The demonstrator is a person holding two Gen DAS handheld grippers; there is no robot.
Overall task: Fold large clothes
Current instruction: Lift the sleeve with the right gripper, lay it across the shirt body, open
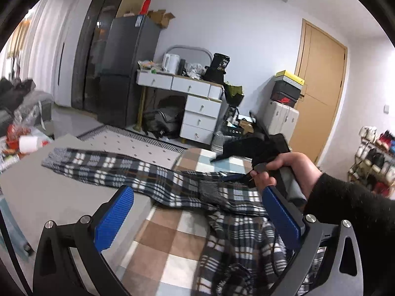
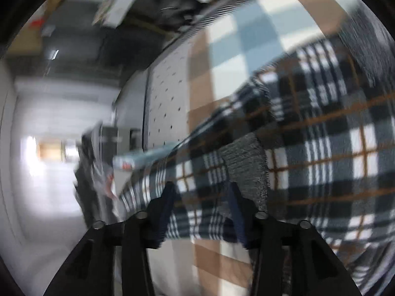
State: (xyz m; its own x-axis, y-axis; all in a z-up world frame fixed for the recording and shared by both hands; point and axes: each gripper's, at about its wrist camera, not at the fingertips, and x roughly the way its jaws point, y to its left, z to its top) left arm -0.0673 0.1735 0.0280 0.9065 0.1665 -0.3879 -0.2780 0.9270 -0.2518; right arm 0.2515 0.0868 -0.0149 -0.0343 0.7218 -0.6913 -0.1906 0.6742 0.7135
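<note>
A black, white and grey plaid garment [image 1: 153, 180] lies spread on a brown, white and blue checked cover [image 1: 167, 241]. One sleeve stretches left onto a grey surface [image 1: 49, 192]. My left gripper [image 1: 196, 190] hovers above the garment, its blue pads [image 1: 113, 217] wide open with nothing between them. At the right a hand [image 1: 286, 167] in a black sleeve holds the other gripper, pointed down at the cloth. The right wrist view is blurred: my right gripper [image 2: 201, 192] is close over the plaid garment [image 2: 321, 135] by a grey knit cuff [image 2: 244, 165]. Its fingers are apart and pinch nothing.
Beyond the cover lie a dotted pale mat [image 1: 138, 145] and the floor. A white desk with drawers [image 1: 200, 108], a black fridge [image 1: 123, 74], a pale suitcase [image 1: 281, 118] and a wooden door [image 1: 318, 93] line the back wall. Clutter [image 1: 22, 138] sits at the left, a shoe rack [image 1: 375, 157] at the right.
</note>
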